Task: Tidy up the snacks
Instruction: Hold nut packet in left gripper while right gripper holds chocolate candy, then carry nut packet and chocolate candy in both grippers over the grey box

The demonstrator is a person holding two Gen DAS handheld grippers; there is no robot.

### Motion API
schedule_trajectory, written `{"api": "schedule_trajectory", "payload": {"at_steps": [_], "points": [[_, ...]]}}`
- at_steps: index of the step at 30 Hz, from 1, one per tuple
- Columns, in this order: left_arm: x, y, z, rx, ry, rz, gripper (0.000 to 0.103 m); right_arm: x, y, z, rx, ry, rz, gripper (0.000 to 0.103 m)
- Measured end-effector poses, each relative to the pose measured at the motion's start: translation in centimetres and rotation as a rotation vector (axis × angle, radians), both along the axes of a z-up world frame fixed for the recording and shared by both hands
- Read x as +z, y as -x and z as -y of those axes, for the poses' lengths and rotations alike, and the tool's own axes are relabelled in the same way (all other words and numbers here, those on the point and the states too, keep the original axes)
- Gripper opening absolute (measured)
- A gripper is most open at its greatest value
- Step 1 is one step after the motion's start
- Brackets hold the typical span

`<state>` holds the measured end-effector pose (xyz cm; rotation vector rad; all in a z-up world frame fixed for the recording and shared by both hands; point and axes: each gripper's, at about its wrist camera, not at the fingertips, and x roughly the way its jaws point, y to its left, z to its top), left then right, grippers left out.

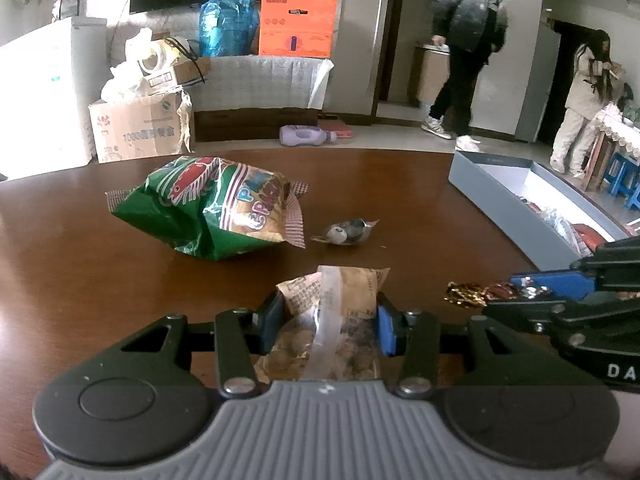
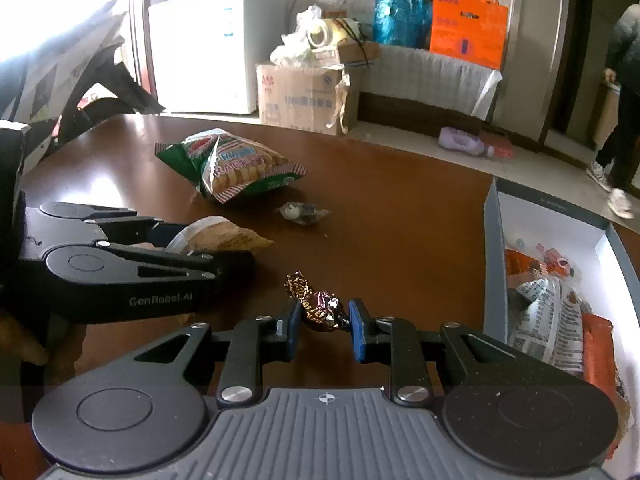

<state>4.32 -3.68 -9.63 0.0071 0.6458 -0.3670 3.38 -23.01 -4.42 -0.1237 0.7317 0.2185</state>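
My left gripper (image 1: 329, 324) is shut on a brown snack packet (image 1: 332, 300) with a clear strip down its middle, one blue pad pressing on each side. From the right wrist view the left gripper (image 2: 208, 245) sits at the left with the packet (image 2: 228, 238) sticking out. My right gripper (image 2: 323, 320) is shut on a dark brown foil candy (image 2: 320, 308) just above the wooden table (image 2: 400, 240); in the left wrist view the right gripper (image 1: 520, 298) and candy (image 1: 468, 294) are at the right. Farther back lie a green cracker bag (image 1: 212, 208) and a small clear-wrapped sweet (image 1: 346, 233).
A grey box (image 2: 494, 260) with a white inside stands on the table at the right and holds several snack packs. Beyond the table's far edge are cardboard boxes (image 1: 136, 128), a purple bottle (image 1: 306, 135) on the floor and two people (image 1: 468, 48) standing.
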Motion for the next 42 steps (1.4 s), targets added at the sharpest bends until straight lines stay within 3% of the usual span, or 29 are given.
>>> {"api": "schedule_trajectory", "payload": {"at_steps": [24,42], "points": [[1.0,0.3,1.9,-0.011,0.001,0.050,0.043,1.6,1.4,1.2,0.015,-0.035,0.029,0.027],[3.9,1.2,4.6,-0.042,-0.015,0.127,0.043,4.6,3.5,6.2,-0.019,-0.115,0.096,0.027]]}}
